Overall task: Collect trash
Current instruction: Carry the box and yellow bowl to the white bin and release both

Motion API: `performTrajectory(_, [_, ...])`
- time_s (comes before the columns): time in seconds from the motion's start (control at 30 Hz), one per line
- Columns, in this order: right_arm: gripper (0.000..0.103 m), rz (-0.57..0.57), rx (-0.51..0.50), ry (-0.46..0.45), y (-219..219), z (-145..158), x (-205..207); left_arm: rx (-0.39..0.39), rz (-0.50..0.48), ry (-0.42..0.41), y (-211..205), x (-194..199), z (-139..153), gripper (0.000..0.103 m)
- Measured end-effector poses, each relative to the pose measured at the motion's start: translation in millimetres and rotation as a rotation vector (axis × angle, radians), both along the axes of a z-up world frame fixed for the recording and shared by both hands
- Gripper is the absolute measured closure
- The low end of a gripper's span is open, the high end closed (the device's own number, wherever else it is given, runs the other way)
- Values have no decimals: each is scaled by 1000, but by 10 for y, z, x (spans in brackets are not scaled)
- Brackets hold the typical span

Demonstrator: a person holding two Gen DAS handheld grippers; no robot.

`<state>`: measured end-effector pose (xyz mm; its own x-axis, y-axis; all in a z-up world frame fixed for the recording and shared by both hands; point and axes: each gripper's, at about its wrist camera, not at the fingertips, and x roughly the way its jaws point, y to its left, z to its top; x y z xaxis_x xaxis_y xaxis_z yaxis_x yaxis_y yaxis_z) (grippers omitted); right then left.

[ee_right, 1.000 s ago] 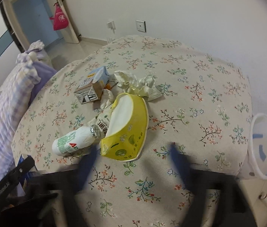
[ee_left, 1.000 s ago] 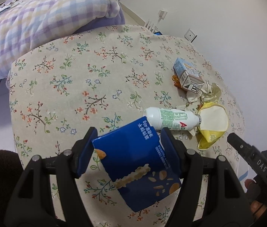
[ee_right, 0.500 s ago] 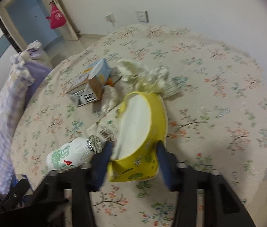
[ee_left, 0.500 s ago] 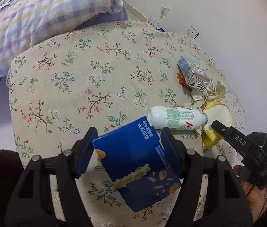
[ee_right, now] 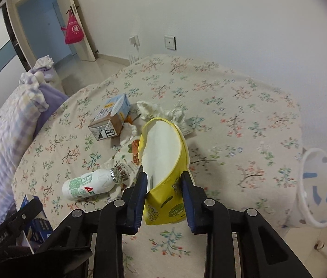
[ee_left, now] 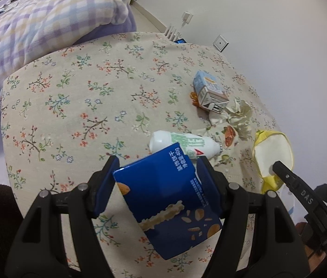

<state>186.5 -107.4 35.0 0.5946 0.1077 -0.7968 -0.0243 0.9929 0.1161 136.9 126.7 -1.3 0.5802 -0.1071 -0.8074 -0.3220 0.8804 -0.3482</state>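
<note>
My left gripper point(ee_left: 157, 176) is shut on a dark blue snack box point(ee_left: 165, 199) and holds it above the floral tablecloth point(ee_left: 82, 106). My right gripper point(ee_right: 164, 180) is shut on a squashed yellow paper bowl point(ee_right: 165, 157), lifted off the cloth; it also shows in the left wrist view point(ee_left: 273, 153). On the cloth lie a white drink bottle point(ee_right: 89, 185), a small light blue carton point(ee_right: 111, 120), crumpled tissues point(ee_right: 161, 112) and a printed wrapper point(ee_right: 126, 162).
A white bin with blue marks point(ee_right: 318, 185) stands beside the table's right edge. A checked quilt point(ee_left: 36, 30) lies beyond the table on the left. A white wall with sockets point(ee_right: 169, 42) stands close behind.
My right gripper has moved in, closed on the yellow bowl and raised it from the cloth. My left gripper still holds the blue box and has shifted slightly.
</note>
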Motion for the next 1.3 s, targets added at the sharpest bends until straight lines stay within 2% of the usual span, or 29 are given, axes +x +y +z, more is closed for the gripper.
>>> performTrajectory(0.27, [73, -71, -9, -49, -510, 232, -229, -17, -49, -21, -405, 82, 138, 33])
performTrajectory(0.6, [73, -265, 24, -49, -1571, 265, -542, -21, -179, -40, -1281, 243, 282, 33])
performTrajectory(0.83, [73, -426, 81, -41, -2353, 210, -821, 6, -338, -39, -2048, 318, 251, 33])
performTrajectory(1.1, [71, -520, 123, -33, -2857, 76, -978, 17, -529, -39, -2715, 425, 173, 33])
performTrajectory(1.2, [67, -534, 138, -47, -2943, 34, -998, 20, -590, -50, -2915, 463, 159, 33])
performTrajectory(1.23, [59, -551, 145, -36, -2988, 17, -1009, 25, -607, -53, -2979, 477, 155, 33])
performTrajectory(1.27, [39, -573, 148, -20, -3030, 11, -1028, 30, -624, -56, -3042, 491, 155, 33])
performTrajectory(1.3, [32, -587, 147, -22, -3037, 21, -1041, 29, -642, -57, -3098, 509, 149, 33])
